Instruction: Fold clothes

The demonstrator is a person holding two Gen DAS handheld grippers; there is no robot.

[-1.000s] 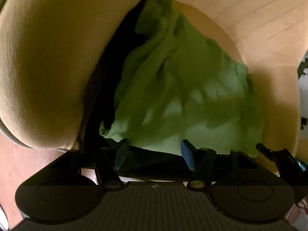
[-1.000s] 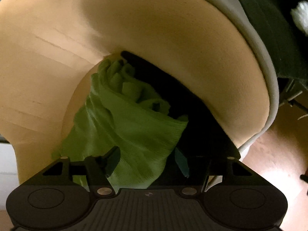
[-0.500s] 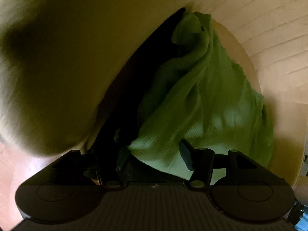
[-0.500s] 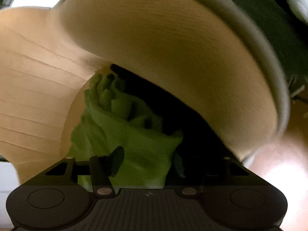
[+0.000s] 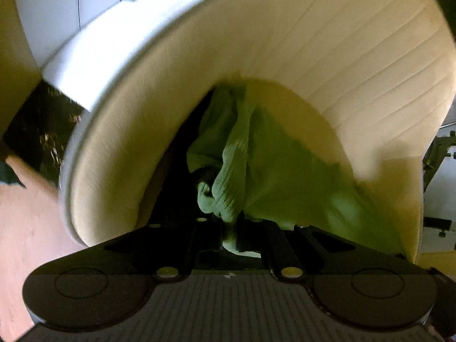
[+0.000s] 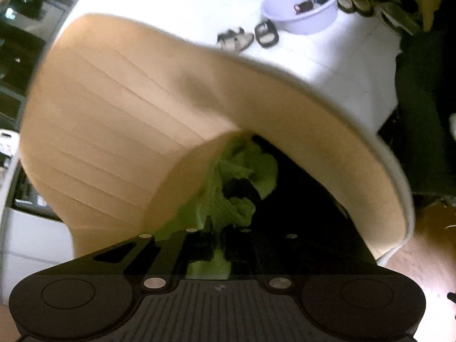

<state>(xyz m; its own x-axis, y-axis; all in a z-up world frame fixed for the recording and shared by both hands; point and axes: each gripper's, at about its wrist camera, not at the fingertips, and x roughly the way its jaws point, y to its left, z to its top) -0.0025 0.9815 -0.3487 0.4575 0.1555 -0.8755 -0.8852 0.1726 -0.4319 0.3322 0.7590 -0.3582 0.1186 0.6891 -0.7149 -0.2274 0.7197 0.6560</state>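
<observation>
Your left gripper and right gripper were each clenched on a bunched fold of the ribbed green knit garment, presumably to draw it up out of the tan padded tub chair where it lay crumpled. The chair's curved arms hemmed you in. Beyond, a pale plastic basin and sandals sat on the white floor.

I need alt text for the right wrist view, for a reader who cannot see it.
The right gripper is shut on a bunched green garment lying in a tan padded chair. Behind the chair, a white bowl sits on a white surface.
</observation>
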